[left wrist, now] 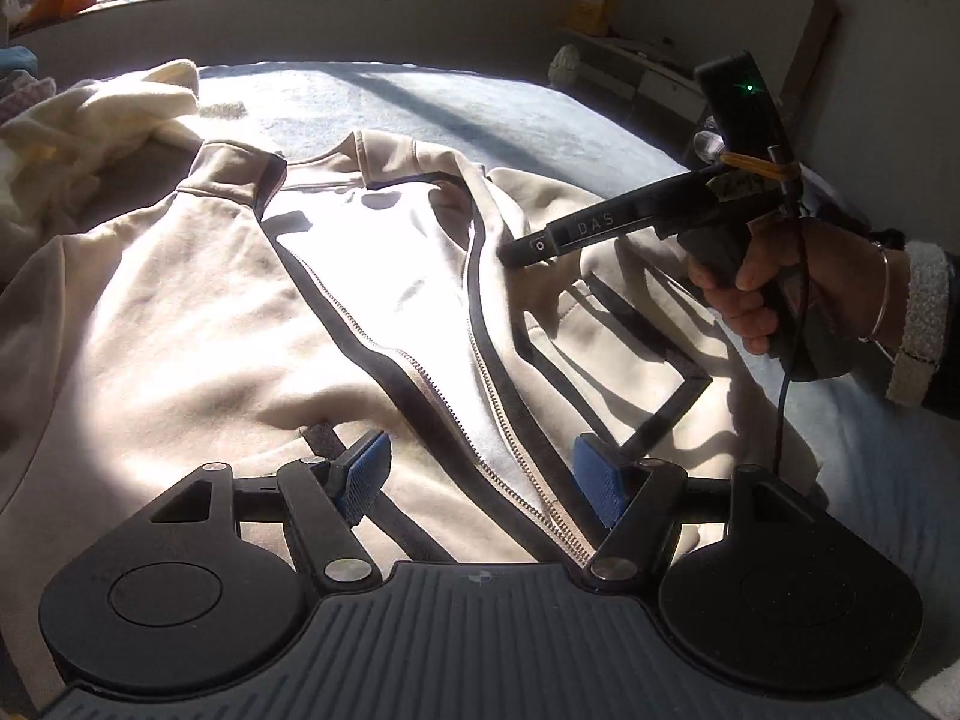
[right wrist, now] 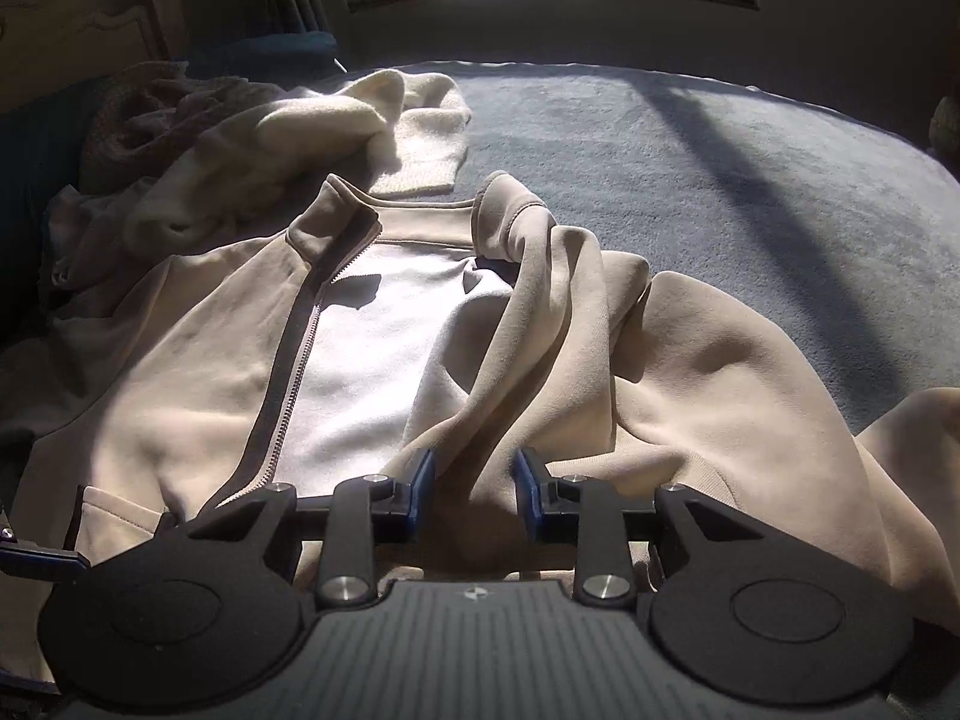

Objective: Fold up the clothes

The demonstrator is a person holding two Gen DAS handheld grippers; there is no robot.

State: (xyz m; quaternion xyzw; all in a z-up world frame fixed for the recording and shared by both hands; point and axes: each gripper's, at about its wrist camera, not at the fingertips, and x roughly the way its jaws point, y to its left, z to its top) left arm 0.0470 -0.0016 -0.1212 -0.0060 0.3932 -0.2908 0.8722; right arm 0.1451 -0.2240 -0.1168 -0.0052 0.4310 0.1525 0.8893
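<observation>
The beige zip jacket (left wrist: 180,312) lies front-up, unzipped on the grey bed (right wrist: 660,138), the left gripper (left wrist: 480,468) spread over its zipper, the right gripper (right wrist: 474,483) half-open around a raised placket fold; pinch only 1 layer.

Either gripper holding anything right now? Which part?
Left gripper is open over the jacket, holding nothing. Right gripper has a raised fold of the jacket's right front panel between its pads; a firm pinch can't be confirmed.
</observation>
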